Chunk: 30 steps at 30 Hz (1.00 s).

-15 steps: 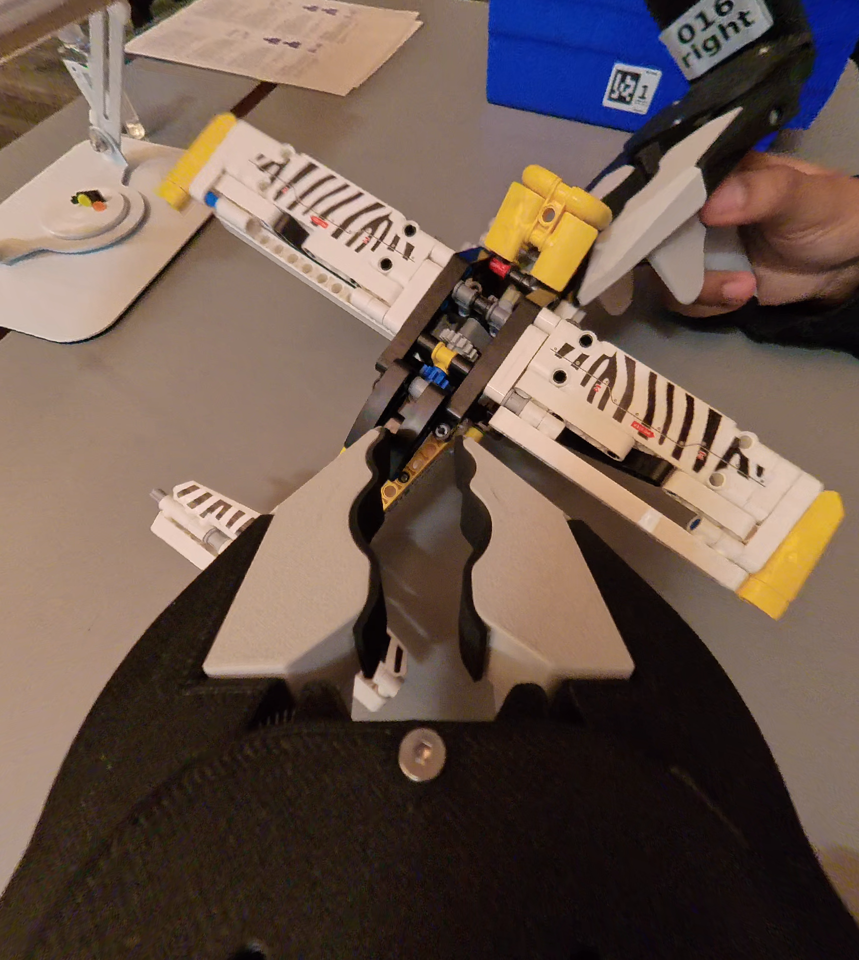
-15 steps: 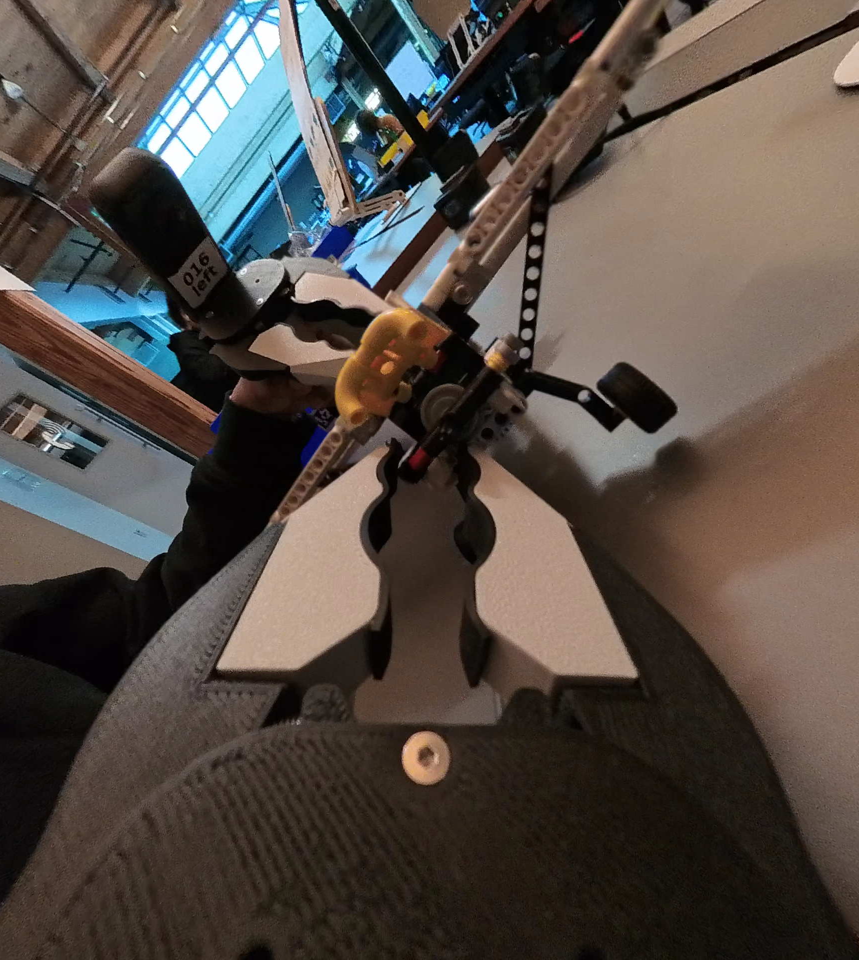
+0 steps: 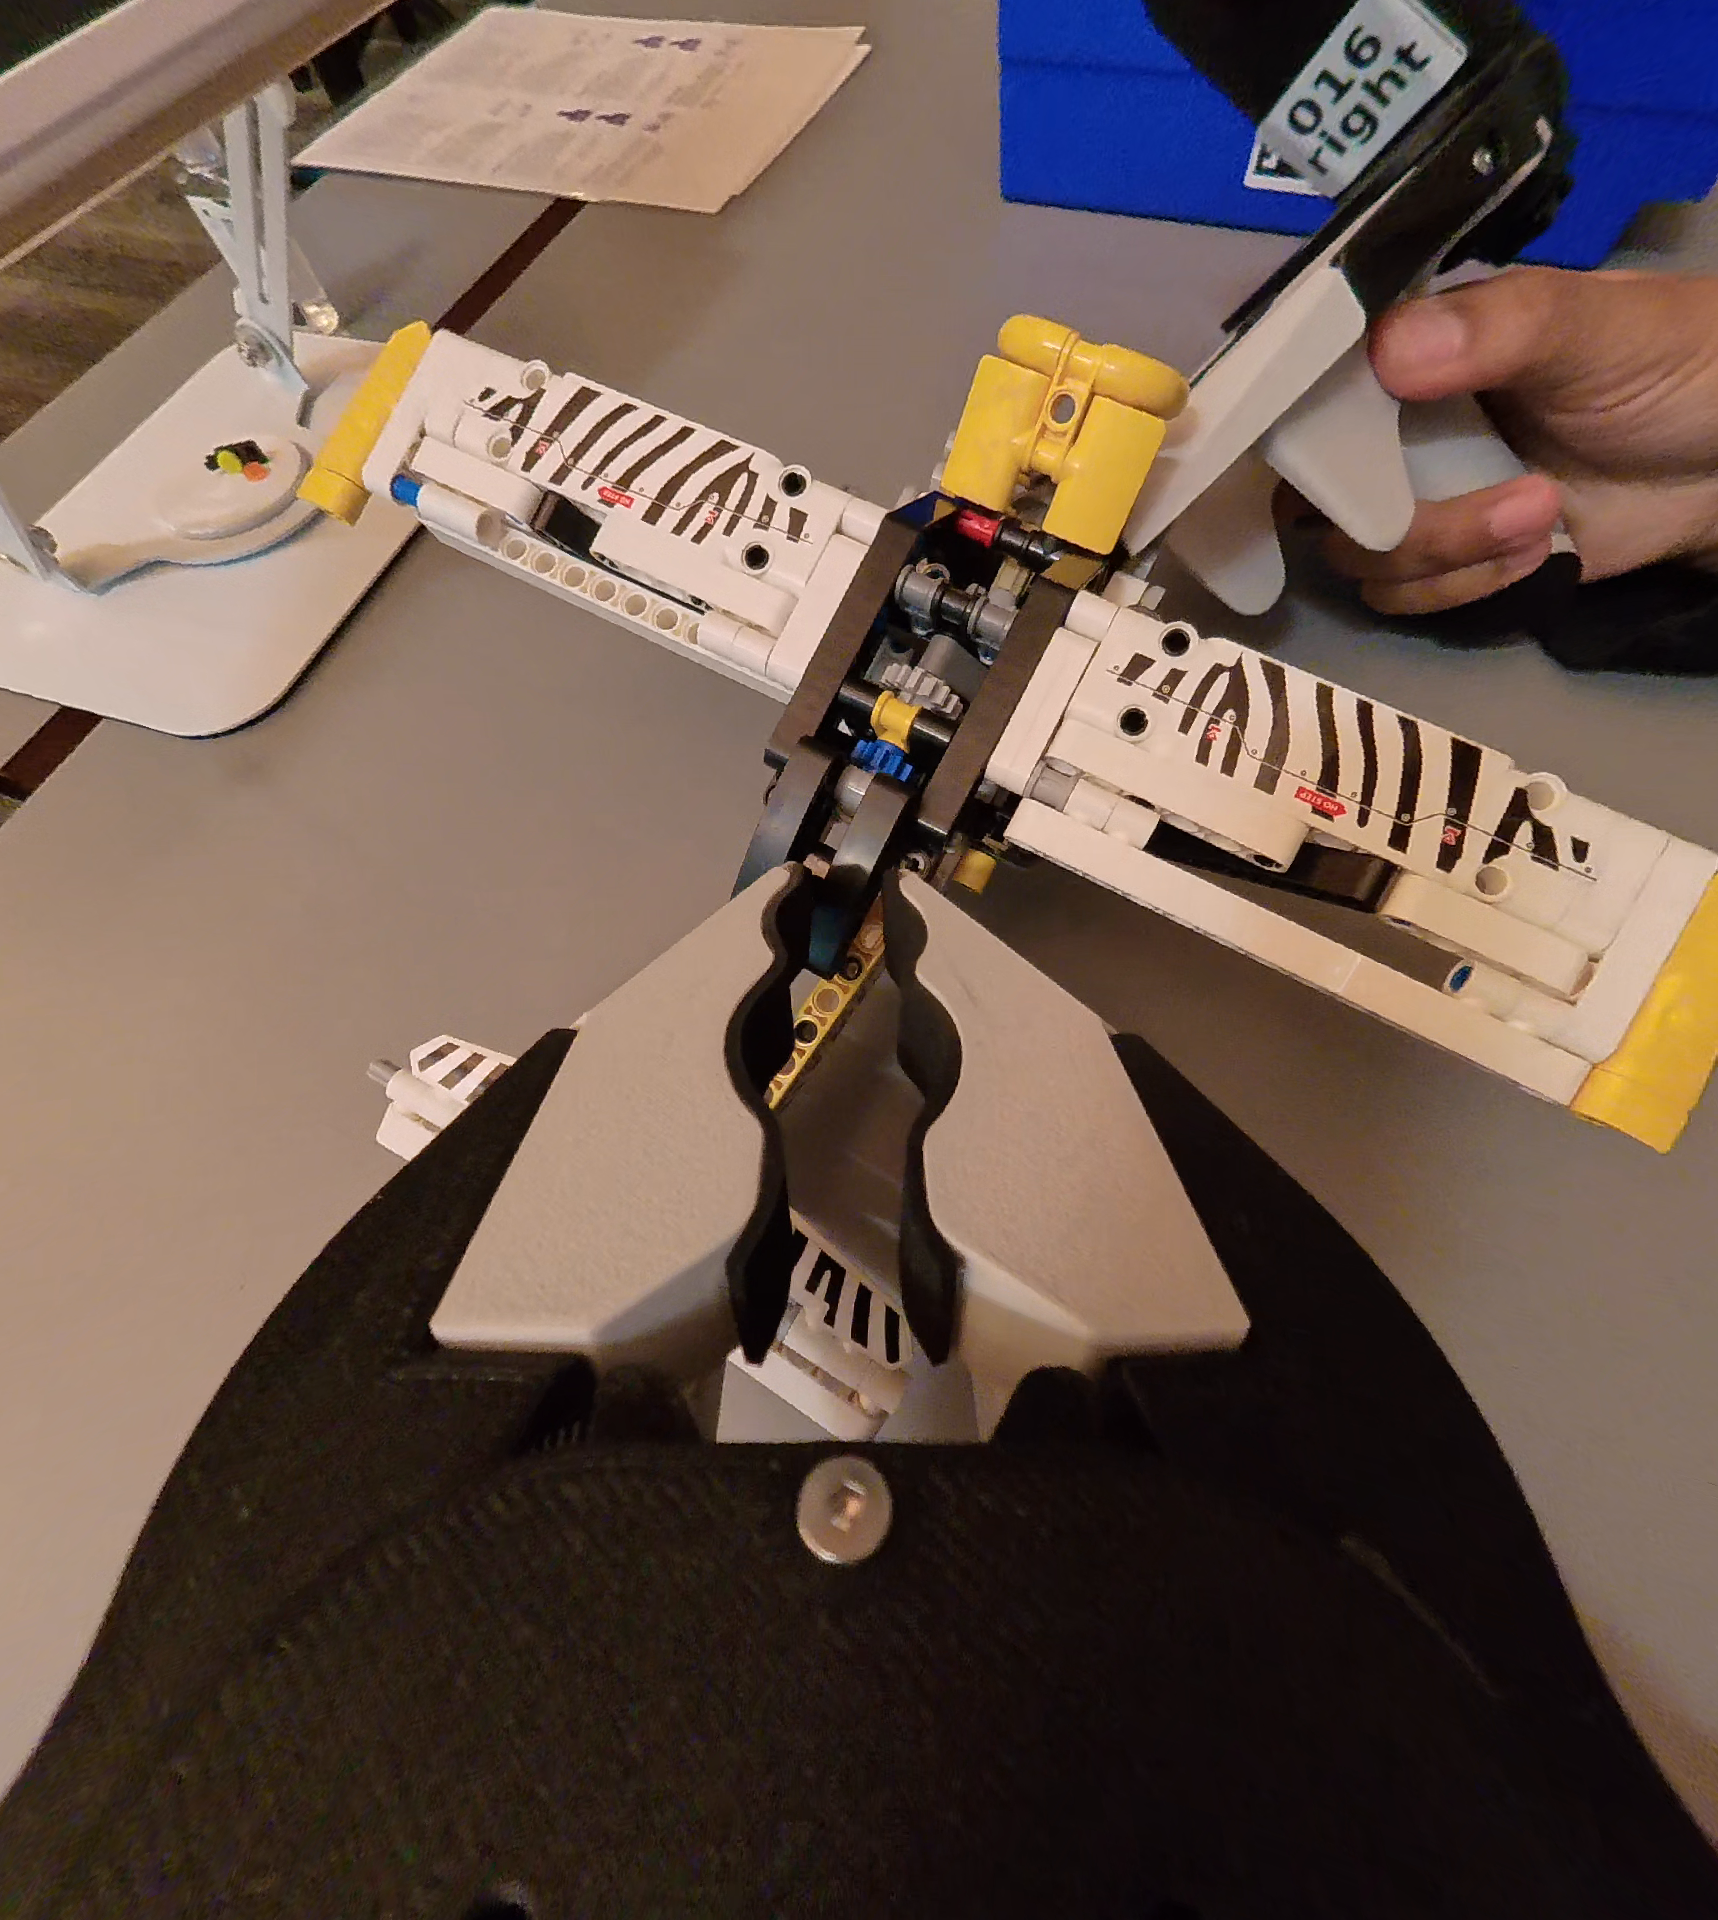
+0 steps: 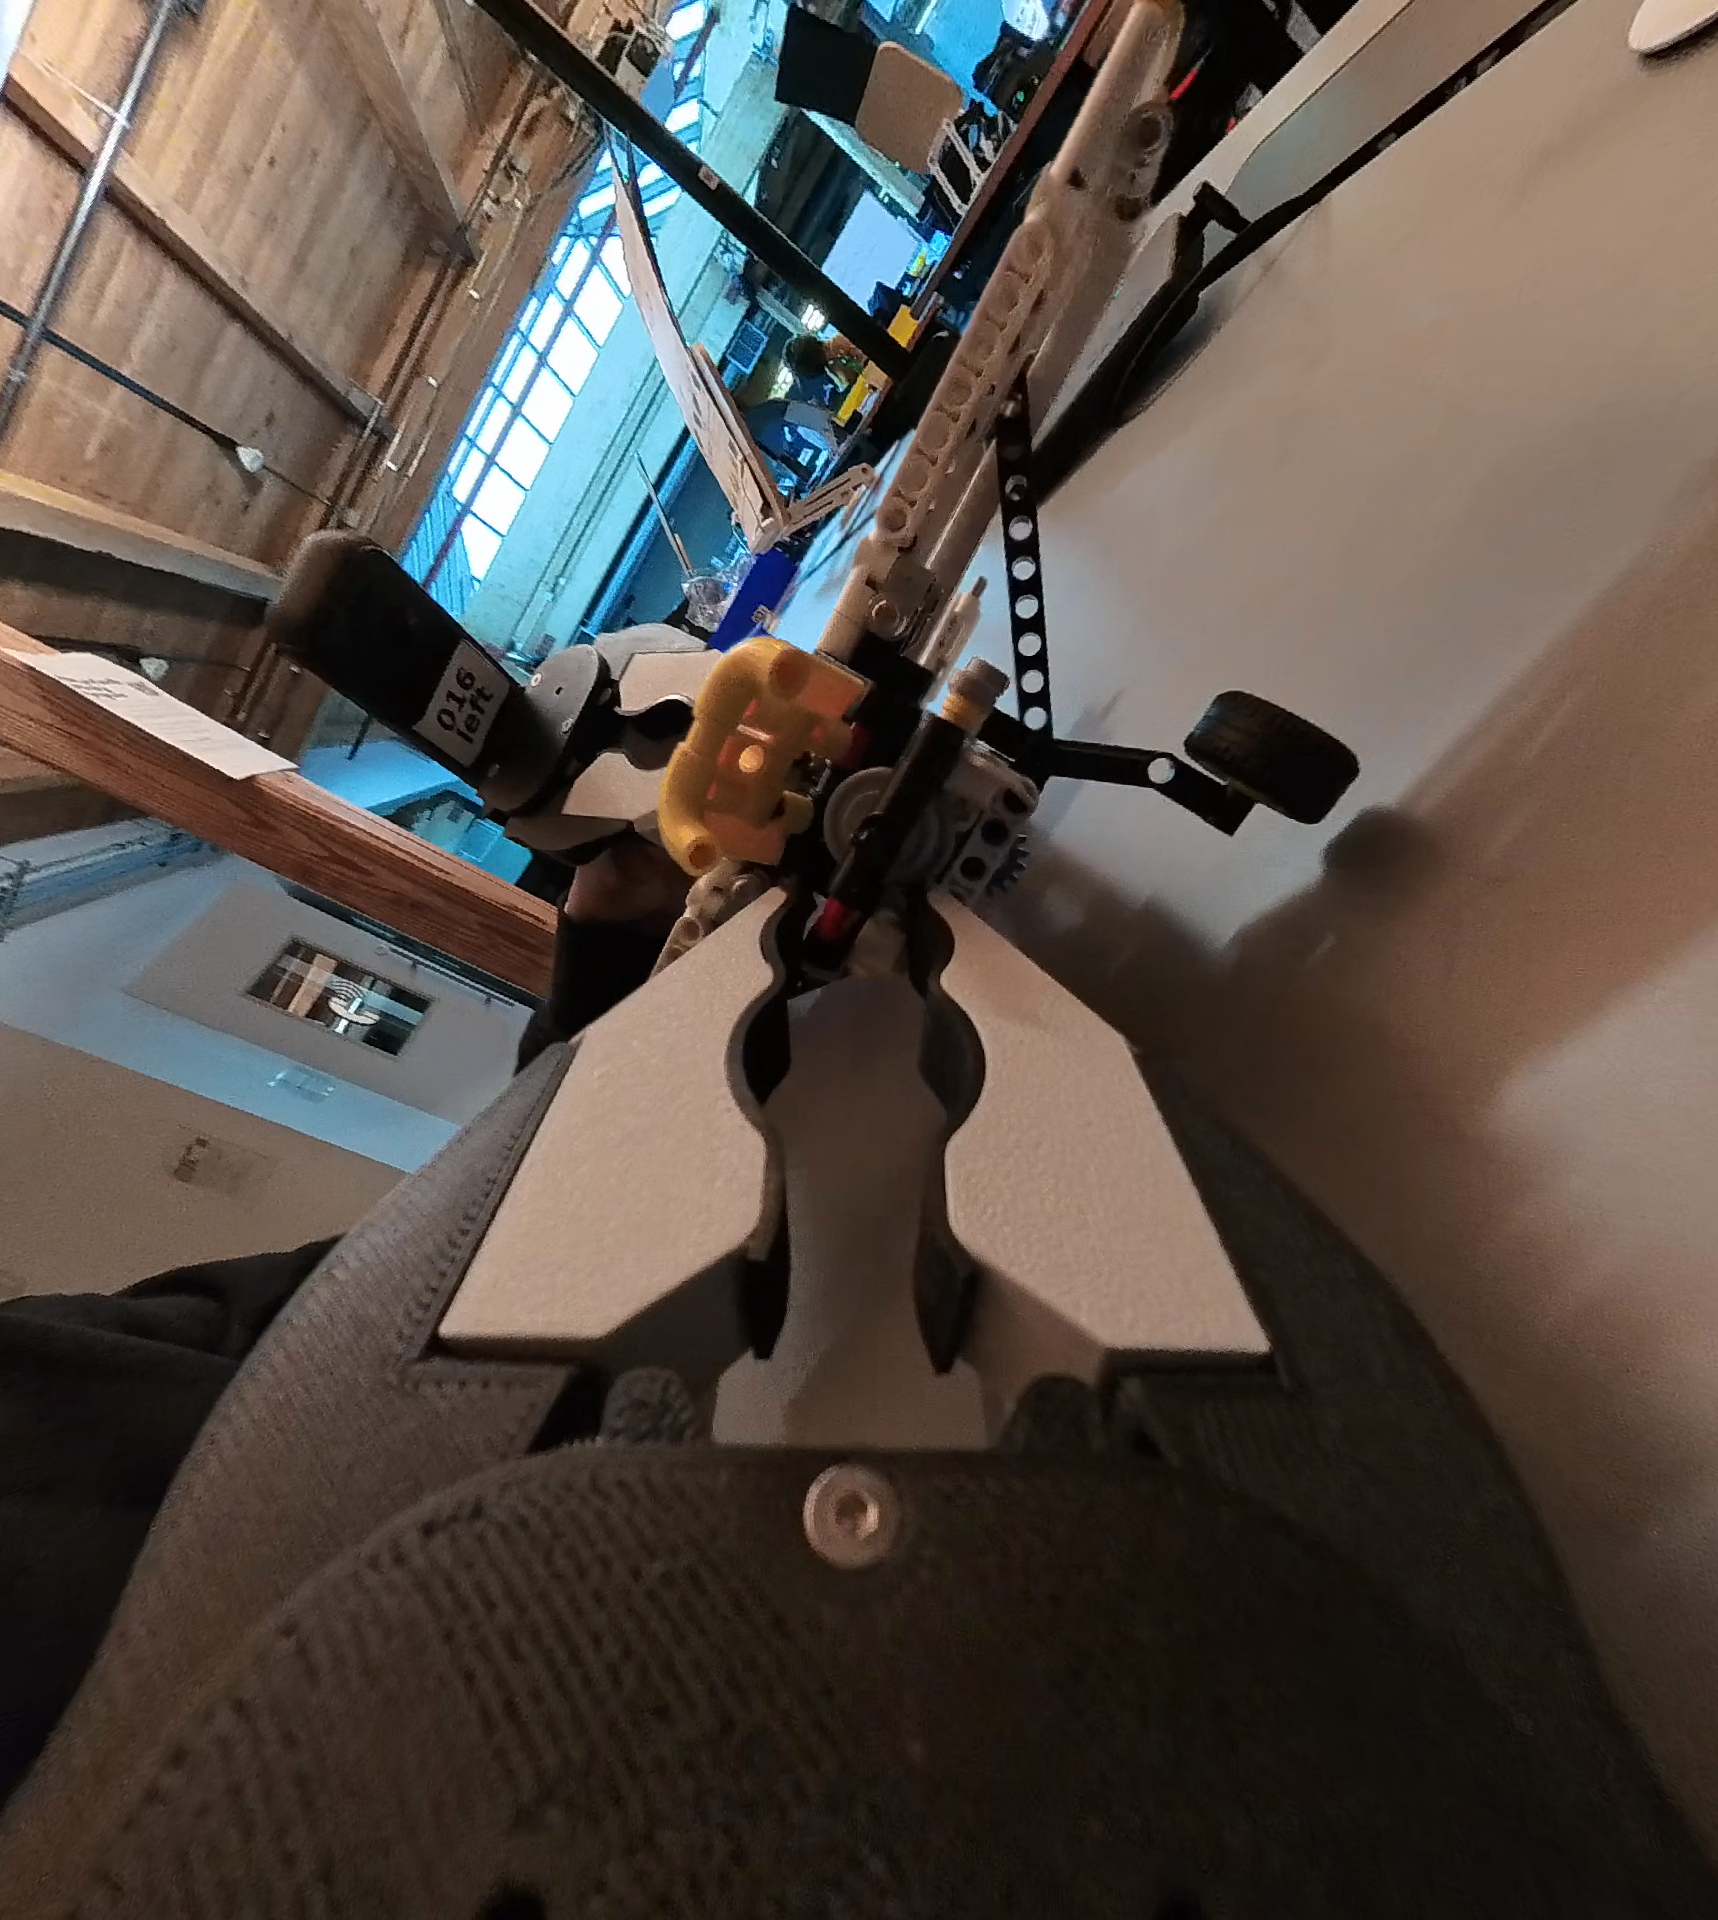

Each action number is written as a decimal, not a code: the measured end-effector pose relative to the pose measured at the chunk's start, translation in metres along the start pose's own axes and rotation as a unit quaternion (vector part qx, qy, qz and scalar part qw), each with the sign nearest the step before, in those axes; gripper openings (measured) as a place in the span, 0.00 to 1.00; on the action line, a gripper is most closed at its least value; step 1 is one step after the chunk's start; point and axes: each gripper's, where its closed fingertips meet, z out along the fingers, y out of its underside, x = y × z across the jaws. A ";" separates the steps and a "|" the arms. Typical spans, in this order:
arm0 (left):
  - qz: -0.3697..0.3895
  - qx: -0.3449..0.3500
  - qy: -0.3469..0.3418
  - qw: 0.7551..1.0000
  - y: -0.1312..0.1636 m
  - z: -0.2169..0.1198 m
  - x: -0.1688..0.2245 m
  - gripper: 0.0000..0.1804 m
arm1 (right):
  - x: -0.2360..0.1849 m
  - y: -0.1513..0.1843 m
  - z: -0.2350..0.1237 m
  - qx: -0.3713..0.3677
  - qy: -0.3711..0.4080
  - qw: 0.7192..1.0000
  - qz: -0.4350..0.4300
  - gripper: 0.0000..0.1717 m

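Observation:
A toy plane built of bricks [image 3: 948, 665] has white zebra-striped wings [image 3: 1354, 810] with yellow tips and a yellow block [image 3: 1063, 436] at its front. My left gripper [image 3: 847, 883] is shut on a black curved beam [image 3: 860, 831] at the rear of the body. A striped tail part [image 3: 844, 1309] shows below between the fingers. My right gripper [image 4: 850, 920] is shut on the plane's front, its pads on a black axle with a red end [image 4: 834, 914]. It also shows in the left wrist view [image 3: 1193, 566], beside the yellow block. A black wheel [image 4: 1270, 769] sticks out on a strut.
A grey table [image 3: 315, 935] lies under the plane. A white stand base [image 3: 138, 623] is at the far left, paper sheets [image 3: 606, 94] are at the back, and a blue box [image 3: 1125, 114] is at the back right. A hand [image 3: 1613, 416] holds the right gripper. Some 9 cm of space lies between my two pairs of fingers.
Both grippers' fingers have drawn closer together. The left pads now press on the black beam, and the right pads press on the plane's front. The plane has barely moved.

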 end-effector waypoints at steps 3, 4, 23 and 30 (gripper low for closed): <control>-0.009 0.006 0.009 1.000 -0.002 -0.003 0.001 0.15 | -0.001 -0.001 -0.002 0.009 -0.013 1.000 0.020 0.10; -0.013 0.012 0.008 1.000 -0.004 -0.005 0.000 0.20 | -0.001 -0.002 -0.003 0.015 -0.018 0.999 0.029 0.11; 0.060 -0.043 0.013 0.997 0.001 0.004 0.006 0.21 | -0.023 0.006 -0.002 -0.007 -0.091 0.995 0.047 0.12; 0.081 -0.082 0.022 0.993 0.005 -0.013 0.019 0.18 | -0.031 0.008 0.001 -0.009 -0.140 0.986 0.088 0.12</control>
